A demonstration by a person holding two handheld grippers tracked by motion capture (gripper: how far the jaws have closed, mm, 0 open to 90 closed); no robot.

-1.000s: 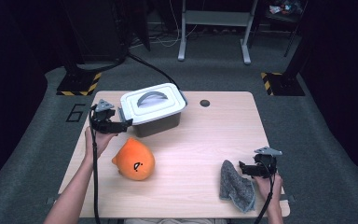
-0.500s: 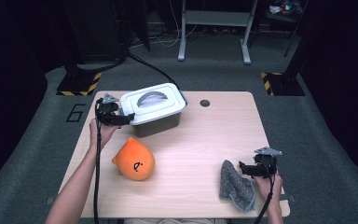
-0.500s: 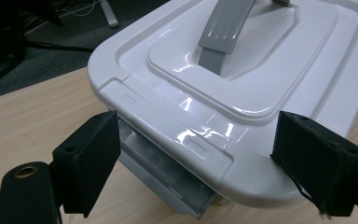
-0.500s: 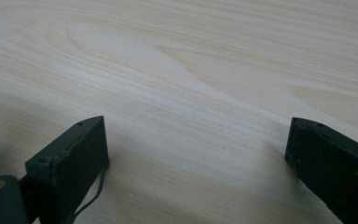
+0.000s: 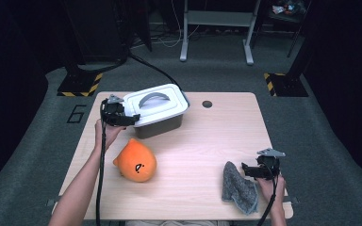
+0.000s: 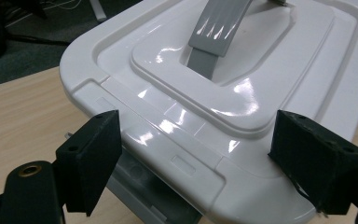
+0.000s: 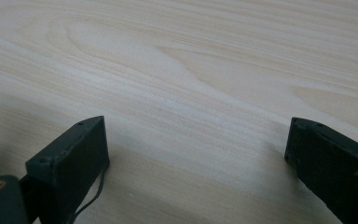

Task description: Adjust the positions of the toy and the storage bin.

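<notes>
**At the box's near-left corner: lining up on the lid**

High view: left gripper [image 5: 131,120] at white lidded box [image 5: 156,110]; right gripper [image 5: 245,170] well off, beside grey cloth [image 5: 238,187].

Left gripper view: jaws have just been closing a little, still spread, straddling lid edge [image 6: 168,154], pads clear. Next, probably: clamp that edge.

Right gripper view: jaws apart over bare table [image 7: 182,70], holding nothing.

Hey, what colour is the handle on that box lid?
Grey, set on the white lid; the handle shows best in the left gripper view.
</notes>
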